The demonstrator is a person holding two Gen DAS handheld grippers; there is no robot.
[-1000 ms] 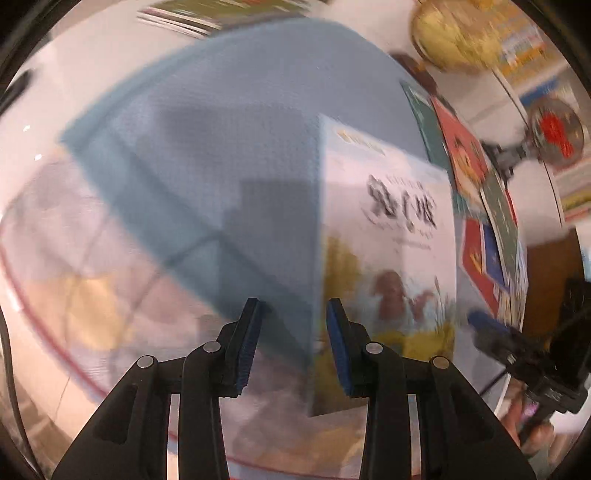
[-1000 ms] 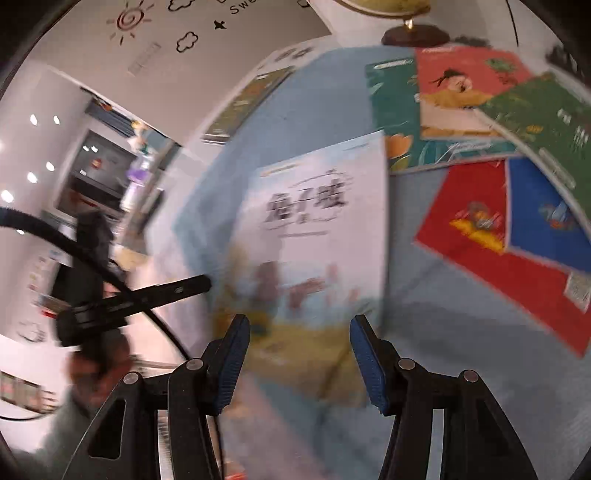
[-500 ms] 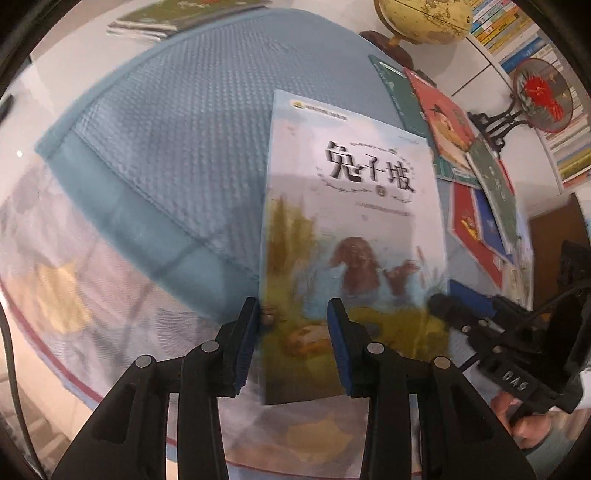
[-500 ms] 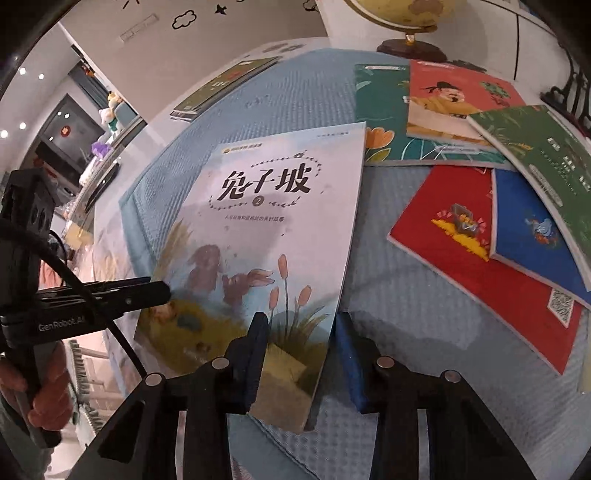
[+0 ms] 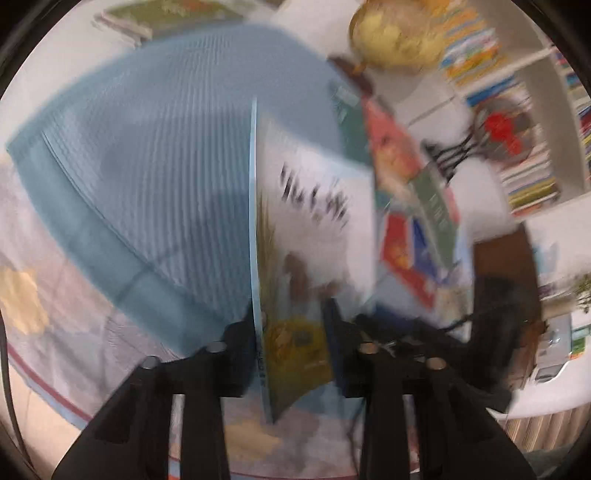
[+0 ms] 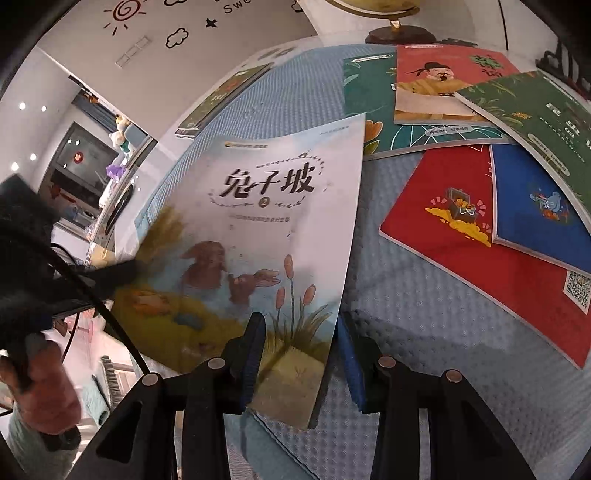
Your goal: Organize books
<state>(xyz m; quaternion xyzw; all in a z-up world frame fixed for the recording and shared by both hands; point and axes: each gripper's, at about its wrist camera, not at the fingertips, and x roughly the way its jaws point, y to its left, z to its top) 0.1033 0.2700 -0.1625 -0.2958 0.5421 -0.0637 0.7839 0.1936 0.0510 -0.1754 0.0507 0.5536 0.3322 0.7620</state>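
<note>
A pale blue picture book with rabbits and reeds on its cover [image 6: 258, 229] is held up off the blue waffle mat [image 6: 406, 295]. Its lower right corner lies between the fingers of my right gripper [image 6: 301, 354], whose jaws stand a little apart around it. In the blurred left wrist view the same book [image 5: 317, 221] stands tilted on edge, and my left gripper [image 5: 291, 332] has its jaws apart around the book's lower spine corner. Several other books, red [image 6: 476, 236], blue [image 6: 543, 206], green [image 6: 535, 114] and pink [image 6: 439, 81], lie on the mat to the right.
A stack of books [image 6: 221, 96] lies at the mat's far left edge. A globe on a wooden base [image 6: 399, 33] stands behind the mat. A red fan ornament on a black stand [image 5: 495, 129] and bookshelves [image 5: 535, 177] are at the right.
The book has tipped up from lying nearly flat to standing on its spine edge in the left wrist view. The right gripper has opened a little around the corner.
</note>
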